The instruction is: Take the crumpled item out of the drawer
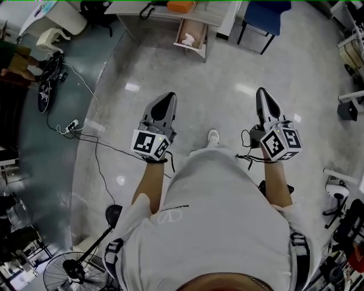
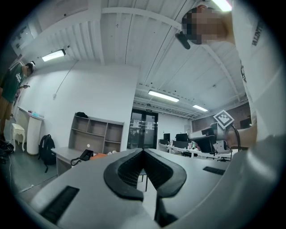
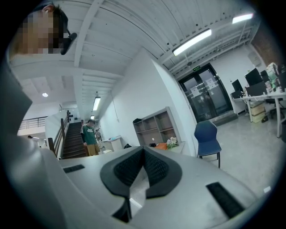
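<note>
Grey polished floor (image 1: 227, 68) spreads across an office room, with a desk (image 1: 136, 8) at the far edge of the head view and a blue chair (image 1: 264, 14) near it. A wooden drawer (image 1: 200, 35) stands open at the desk's front. The crumpled item (image 1: 188, 40) lies inside it, white and wadded, well apart from both tongs. The left gripper (image 1: 166, 99) and the right gripper (image 1: 262, 92) point ahead over the floor, each with its jaws pressed together and nothing between them.

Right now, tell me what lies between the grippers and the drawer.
Only bare floor, as the head view shows. The left gripper and right gripper, both shut and empty, are well short of the open drawer holding the crumpled item.
</note>
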Available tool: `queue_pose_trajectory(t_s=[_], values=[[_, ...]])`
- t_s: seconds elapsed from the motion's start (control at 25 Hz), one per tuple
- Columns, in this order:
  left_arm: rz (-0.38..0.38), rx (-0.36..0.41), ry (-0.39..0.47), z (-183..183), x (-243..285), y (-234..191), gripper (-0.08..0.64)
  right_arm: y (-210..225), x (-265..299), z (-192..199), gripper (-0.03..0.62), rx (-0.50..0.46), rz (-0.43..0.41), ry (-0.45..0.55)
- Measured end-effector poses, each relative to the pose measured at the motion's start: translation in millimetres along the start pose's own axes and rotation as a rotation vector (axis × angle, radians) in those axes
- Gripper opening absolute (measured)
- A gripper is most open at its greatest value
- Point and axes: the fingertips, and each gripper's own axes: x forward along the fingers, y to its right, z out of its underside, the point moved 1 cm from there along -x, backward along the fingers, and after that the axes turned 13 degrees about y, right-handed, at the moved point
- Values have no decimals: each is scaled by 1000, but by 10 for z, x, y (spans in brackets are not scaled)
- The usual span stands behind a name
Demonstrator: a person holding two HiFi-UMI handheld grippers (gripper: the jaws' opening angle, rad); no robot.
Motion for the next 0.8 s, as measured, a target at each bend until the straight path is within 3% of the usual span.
queue_pose_trajectory(t_s=[0.48, 0.8], values=[[-26, 41, -1, 183, 1036, 19, 2, 838, 713, -219, 2, 14, -48, 6], [-64, 23, -16, 350, 1351, 41, 2, 1184, 997, -249, 2, 30, -67, -9]])
